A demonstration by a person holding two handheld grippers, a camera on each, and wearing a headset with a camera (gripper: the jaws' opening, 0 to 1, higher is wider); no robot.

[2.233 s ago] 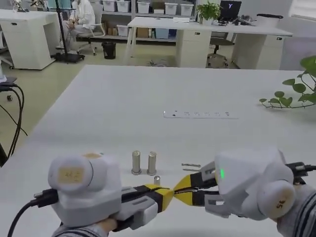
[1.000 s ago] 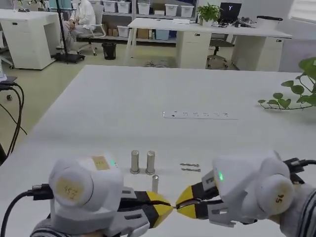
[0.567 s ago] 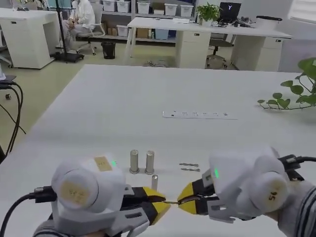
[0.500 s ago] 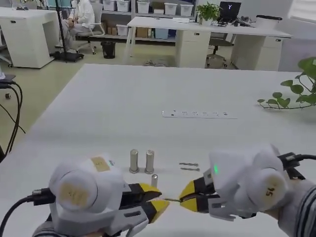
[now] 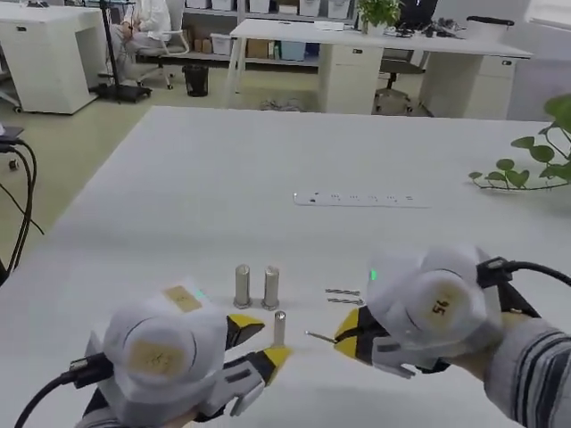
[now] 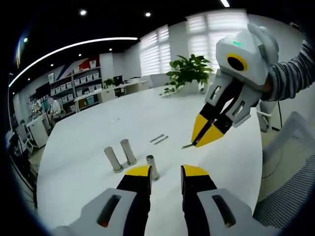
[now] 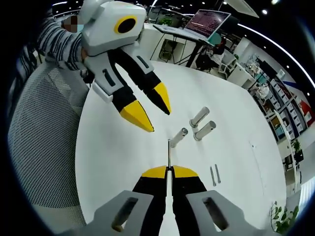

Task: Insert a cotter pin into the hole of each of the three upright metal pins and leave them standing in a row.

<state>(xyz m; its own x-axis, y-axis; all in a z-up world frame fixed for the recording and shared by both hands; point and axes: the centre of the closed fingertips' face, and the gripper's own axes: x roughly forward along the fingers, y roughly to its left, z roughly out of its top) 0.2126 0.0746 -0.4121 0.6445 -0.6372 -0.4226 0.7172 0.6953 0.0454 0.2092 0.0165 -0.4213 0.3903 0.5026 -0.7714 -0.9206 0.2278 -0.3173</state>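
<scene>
Yellow-tipped right gripper (image 7: 169,170) pinches a cotter pin (image 7: 169,153); left gripper (image 6: 165,171) gapes near an upright pin (image 6: 152,166).

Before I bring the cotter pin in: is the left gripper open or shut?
Open. The left gripper has its yellow tips apart, bare table between them, nothing held.

Two upright pins (image 5: 242,285) side by side on table (image 5: 268,160) — third pin (image 5: 279,327) just before; cotter pins (image 5: 343,292) to right.
</scene>
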